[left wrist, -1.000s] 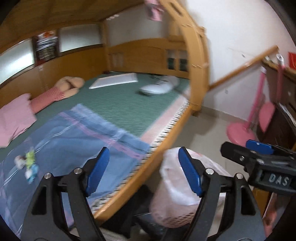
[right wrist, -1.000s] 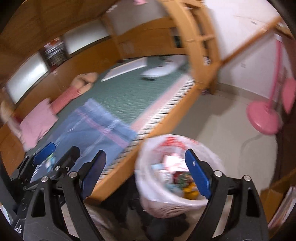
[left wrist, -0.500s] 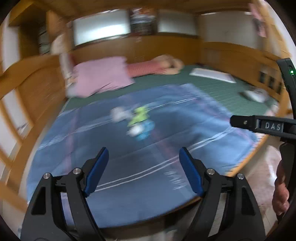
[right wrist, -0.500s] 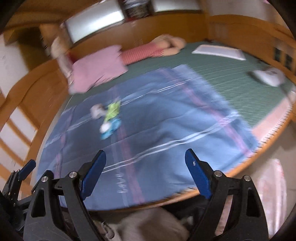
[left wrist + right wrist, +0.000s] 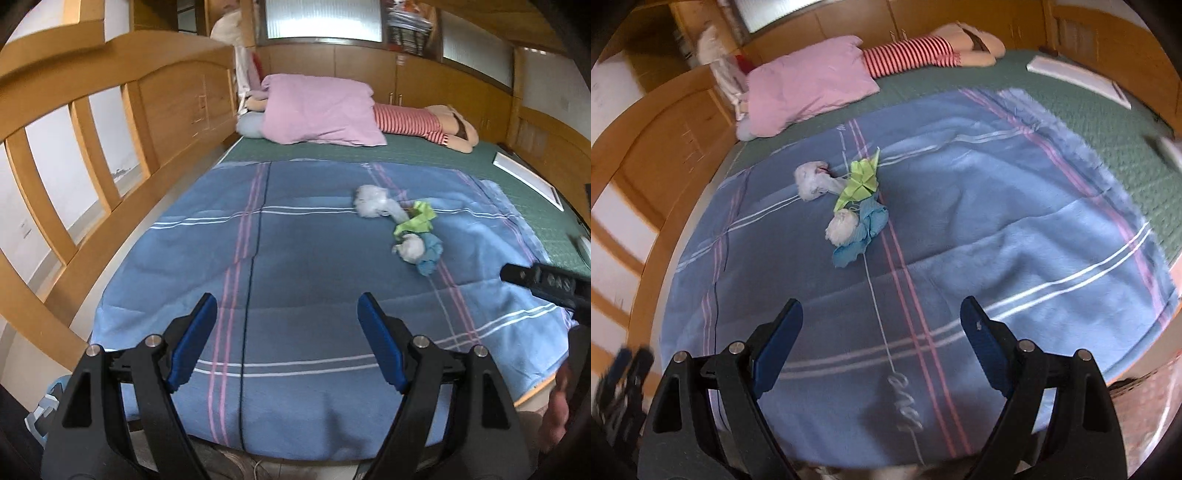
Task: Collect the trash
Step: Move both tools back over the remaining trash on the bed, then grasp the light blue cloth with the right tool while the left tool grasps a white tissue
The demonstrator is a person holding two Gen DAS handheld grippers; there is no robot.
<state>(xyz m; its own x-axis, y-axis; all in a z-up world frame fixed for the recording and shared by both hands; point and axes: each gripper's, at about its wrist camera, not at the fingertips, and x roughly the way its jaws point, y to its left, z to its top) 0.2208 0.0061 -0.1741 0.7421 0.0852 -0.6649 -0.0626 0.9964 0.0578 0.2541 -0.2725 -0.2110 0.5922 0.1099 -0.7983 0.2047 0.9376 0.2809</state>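
Four crumpled scraps of trash, two white point(image 5: 370, 200), one green point(image 5: 415, 220) and one pale blue point(image 5: 429, 254), lie clustered on the blue striped blanket point(image 5: 295, 266) right of centre in the left wrist view. Behind them, at the upper frame, one pink pillow point(image 5: 317, 109) and one striped-shirted doll point(image 5: 421, 122) rest on the green mat point(image 5: 406, 155). The left gripper point(image 5: 286, 341) and right gripper point(image 5: 881, 349) both hang over bare blanket with fingers spread, pinching nothing.

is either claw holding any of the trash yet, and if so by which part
Nothing is held. The left claw and right claw are both open and empty above the blue blanket; the crumpled trash lies untouched further up it.
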